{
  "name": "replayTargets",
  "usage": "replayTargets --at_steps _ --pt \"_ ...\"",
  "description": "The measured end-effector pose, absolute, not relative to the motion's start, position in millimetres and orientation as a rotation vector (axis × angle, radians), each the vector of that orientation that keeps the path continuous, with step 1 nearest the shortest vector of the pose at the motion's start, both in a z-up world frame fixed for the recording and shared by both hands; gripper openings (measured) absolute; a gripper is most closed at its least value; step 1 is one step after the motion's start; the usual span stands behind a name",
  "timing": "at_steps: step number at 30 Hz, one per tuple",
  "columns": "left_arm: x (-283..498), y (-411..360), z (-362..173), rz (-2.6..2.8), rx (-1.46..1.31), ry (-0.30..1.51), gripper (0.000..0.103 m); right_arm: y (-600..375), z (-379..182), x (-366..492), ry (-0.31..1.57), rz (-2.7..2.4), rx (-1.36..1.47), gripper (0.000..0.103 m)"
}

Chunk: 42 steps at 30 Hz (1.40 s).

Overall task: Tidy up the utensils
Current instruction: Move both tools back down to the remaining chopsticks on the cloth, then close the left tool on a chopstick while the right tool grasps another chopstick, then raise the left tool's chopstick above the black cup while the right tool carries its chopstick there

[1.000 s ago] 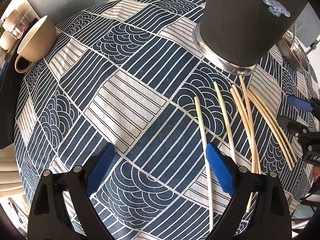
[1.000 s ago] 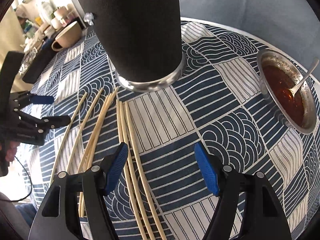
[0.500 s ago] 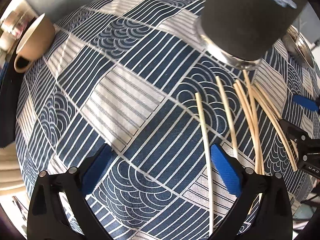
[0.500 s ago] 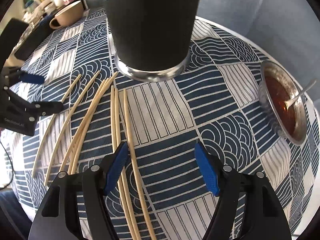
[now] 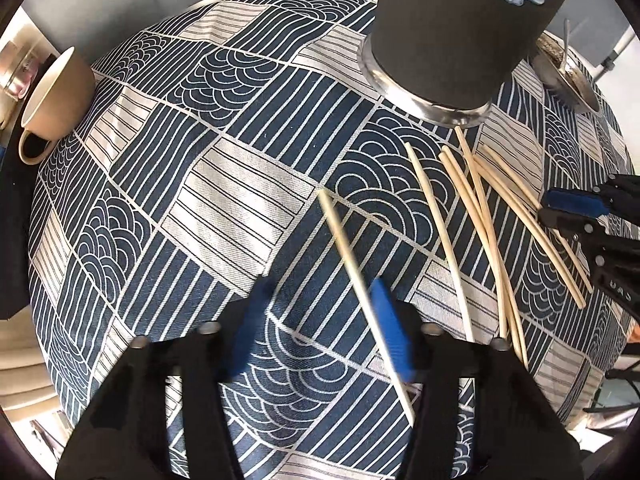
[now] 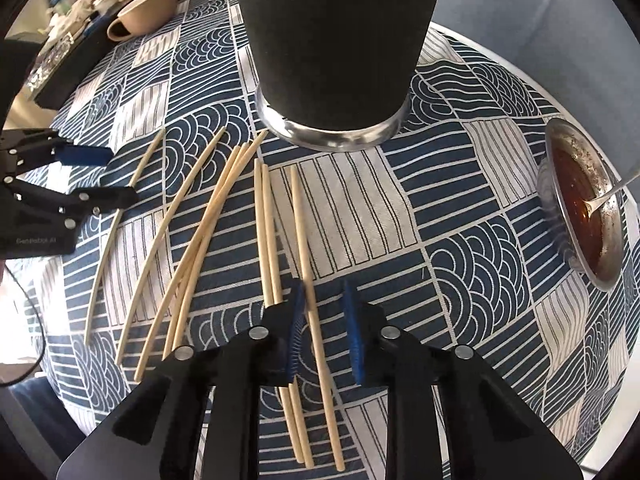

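Several pale wooden chopsticks [image 5: 480, 216] lie on the patterned tablecloth in front of a tall black holder [image 5: 460, 20] with a steel base. My left gripper [image 5: 320, 332] points down, its jaws closing; one chopstick [image 5: 344, 240] lies slanted between them, against the right pad only. My right gripper [image 6: 324, 332] is closing around the rightmost chopstick [image 6: 300, 216]; a gap still shows beside the right pad. The holder [image 6: 336, 40] stands just beyond. Each gripper shows in the other's view, the right gripper [image 5: 576, 208] at the right edge and the left gripper [image 6: 96, 176] at the left edge.
A beige cup [image 5: 56, 96] sits at the table's far left edge. A steel bowl [image 6: 552, 184] of brown sauce with a spoon stands at the right. The round table's cloth [image 5: 240, 208] drops off close behind both grippers.
Both pairs of jaws have narrowed sharply. The left chopstick has swung so its far end points further left. The right gripper shifted left, so the rightmost chopstick now lies between its pads.
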<state>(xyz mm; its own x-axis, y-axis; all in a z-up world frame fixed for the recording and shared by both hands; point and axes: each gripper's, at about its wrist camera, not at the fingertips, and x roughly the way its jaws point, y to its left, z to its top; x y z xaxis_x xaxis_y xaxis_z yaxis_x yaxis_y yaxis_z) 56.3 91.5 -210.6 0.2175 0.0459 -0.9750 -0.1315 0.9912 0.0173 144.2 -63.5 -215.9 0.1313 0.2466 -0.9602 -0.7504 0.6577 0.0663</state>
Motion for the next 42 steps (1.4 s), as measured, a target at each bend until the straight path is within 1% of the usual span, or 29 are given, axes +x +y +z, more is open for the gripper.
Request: replayTargets --at_steps 1,2,3,4,6,8,11,16,25,33,37,42 --pt "55 94 -210 0.122 -0.078 1.345 0.036 -64 -217 144 1.241 0.763 -0.501 0.008" --pt "53 97 -208 0.121 -0.083 1.347 0.030 -63 -217 145 1.246 0.759 -0.500 0.005" --pt "54 99 -207 0.119 -0.089 1.350 0.018 -62 -217 147 1.253 0.759 -0.492 0.005" --pt "53 104 -206 0.112 -0.108 1.358 0.009 -62 -217 148 1.263 0.759 -0.480 0.005" --pt "52 111 -207 0.094 -0.137 1.367 0.006 -66 -218 150 1.282 0.764 -0.447 0.005" --pt "50 121 -209 0.087 -0.152 1.382 0.004 -79 -220 155 1.388 0.854 -0.252 0.005" --pt "43 126 -212 0.070 -0.195 1.405 0.004 -90 -225 152 1.435 0.873 -0.116 0.005" --pt "34 124 -210 0.057 -0.212 1.413 0.004 -102 -225 145 1.449 0.887 -0.040 0.005" --pt "42 126 -188 0.087 -0.194 1.401 0.004 -121 -191 147 1.383 0.922 0.047 0.005" --pt "61 131 -150 0.091 -0.188 1.342 0.005 -135 -142 155 1.269 0.964 0.115 0.005" --pt "73 115 -133 0.111 -0.149 1.304 0.005 -142 -112 160 1.196 0.984 0.142 0.005" --pt "89 109 -103 0.038 -0.190 1.244 0.005 -140 -74 168 1.104 1.002 0.158 0.005"
